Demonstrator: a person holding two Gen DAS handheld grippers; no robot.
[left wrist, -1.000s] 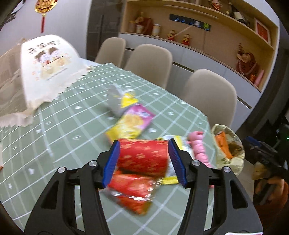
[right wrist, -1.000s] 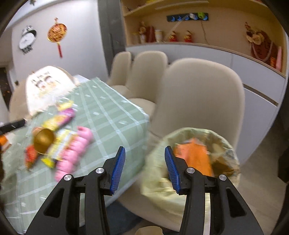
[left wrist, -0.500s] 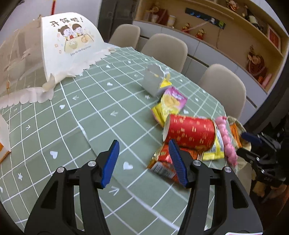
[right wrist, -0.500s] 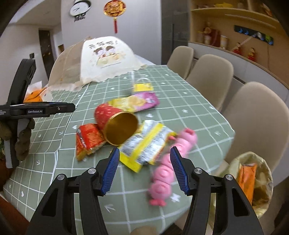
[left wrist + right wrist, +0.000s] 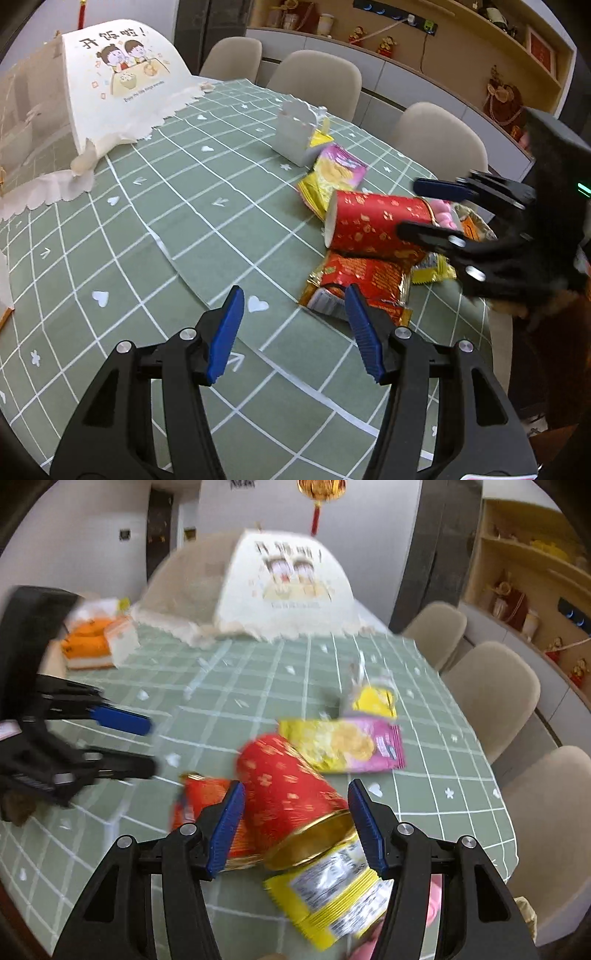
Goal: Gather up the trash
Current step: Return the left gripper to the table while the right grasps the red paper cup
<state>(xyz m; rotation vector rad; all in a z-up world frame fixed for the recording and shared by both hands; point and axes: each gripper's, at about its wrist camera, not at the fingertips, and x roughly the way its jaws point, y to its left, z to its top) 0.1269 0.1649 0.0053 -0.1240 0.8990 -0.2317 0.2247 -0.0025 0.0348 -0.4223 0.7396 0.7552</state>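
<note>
Ahead of your right hand-held gripper (image 5: pixel 295 823), the red cylindrical cardboard can (image 5: pixel 288 794) lies on the bench (image 5: pixel 258 686), between the crinkled foil snack packets (image 5: pixel 343 744).

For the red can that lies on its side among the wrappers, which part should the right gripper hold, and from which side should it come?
Probably grip the red can across its round body, near the gold open rim facing the right gripper. Come from that open end: the can lies on its side with its body already between the open fingers, which can close on the curved walls.
</note>
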